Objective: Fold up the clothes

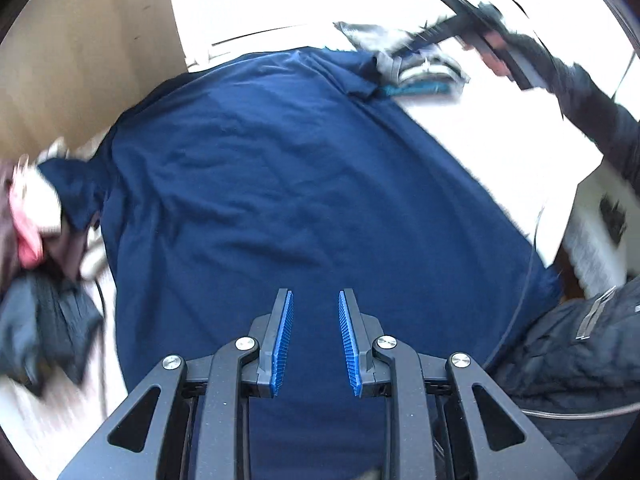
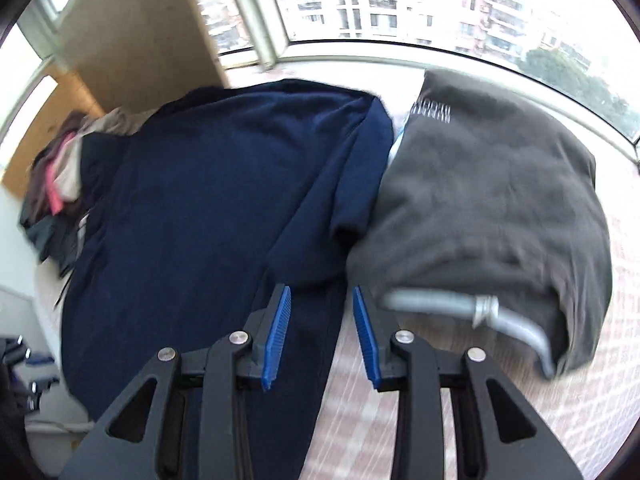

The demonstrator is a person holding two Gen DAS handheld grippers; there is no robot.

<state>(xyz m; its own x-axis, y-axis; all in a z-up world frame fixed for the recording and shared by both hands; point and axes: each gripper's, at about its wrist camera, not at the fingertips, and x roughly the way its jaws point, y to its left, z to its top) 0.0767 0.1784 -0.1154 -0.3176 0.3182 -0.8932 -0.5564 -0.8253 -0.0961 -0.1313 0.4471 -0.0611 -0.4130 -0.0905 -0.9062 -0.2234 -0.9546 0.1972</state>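
- Left gripper (image 1: 316, 300): fingers (image 1: 280, 340) parted with a clear gap, nothing between the blue pads; released. It hangs above the navy shirt (image 1: 280, 168), apart from the cloth.
- Right gripper (image 2: 322, 296): fingers (image 2: 276, 340) parted and empty; released. The left pad stands over the shirt's (image 2: 208, 200) right edge, the right pad over bare bed (image 2: 360, 420).
- Navy shirt: spread flat on the bed, running ahead of both pairs of fingers. In the right wrist view one sleeve (image 2: 352, 184) lies folded inward along the right side, just ahead of the fingers.
- Grey garment (image 2: 492, 208): folded, ahead and to the right of the right fingers, touching the shirt's right sleeve. A grey hose-like part (image 2: 472, 308) lies across its near edge, just right of the right pad.
- Clothes pile (image 2: 60, 184): mixed dark, pink and pale items, well to the left of the fingers, against the shirt's left edge; blurred.
- Wooden panel (image 2: 132, 32): beyond the pile, far ahead and left.
- Window (image 2: 400, 0): beyond the bed, far ahead of the right fingers; buildings outside.
- In the left wrist view the right gripper (image 1: 472, 28) shows far ahead and right, held by a dark sleeve (image 1: 592, 120); blurred.
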